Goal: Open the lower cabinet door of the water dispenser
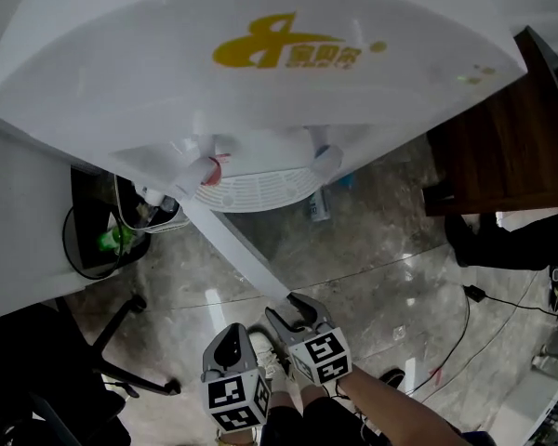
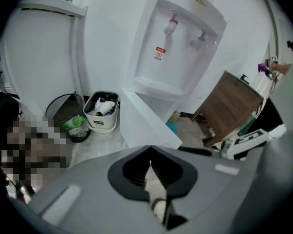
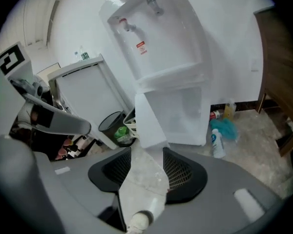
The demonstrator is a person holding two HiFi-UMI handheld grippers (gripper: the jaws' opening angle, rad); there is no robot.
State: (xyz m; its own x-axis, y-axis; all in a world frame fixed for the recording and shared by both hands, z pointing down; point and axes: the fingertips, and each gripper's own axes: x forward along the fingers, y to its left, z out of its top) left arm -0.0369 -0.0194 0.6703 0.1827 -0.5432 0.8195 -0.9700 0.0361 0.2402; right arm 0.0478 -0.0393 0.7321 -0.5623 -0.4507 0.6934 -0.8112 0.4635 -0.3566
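Note:
The white water dispenser [image 1: 279, 54] with a yellow logo stands below me. Its lower cabinet door [image 1: 232, 244] is swung out towards me, seen edge-on as a white strip. My right gripper [image 1: 293, 312] is open, with the door's free edge right at its fingertips and a wide gap between the pads. In the right gripper view the door [image 3: 149, 121] stands just ahead of that gripper [image 3: 146, 152], and the cabinet's white inside [image 3: 185, 116] is exposed. My left gripper [image 1: 231, 337] hangs beside it, shut and holding nothing. The left gripper view shows the open door [image 2: 144, 123] ahead.
A white bin [image 2: 102, 111] full of rubbish and a black bin [image 2: 68, 121] stand left of the dispenser. A dark wooden cabinet [image 1: 502, 137] is at its right. A spray bottle [image 3: 217, 140] stands on the floor by the base. Cables [image 1: 484, 295] and a chair base [image 1: 121, 342] lie nearby.

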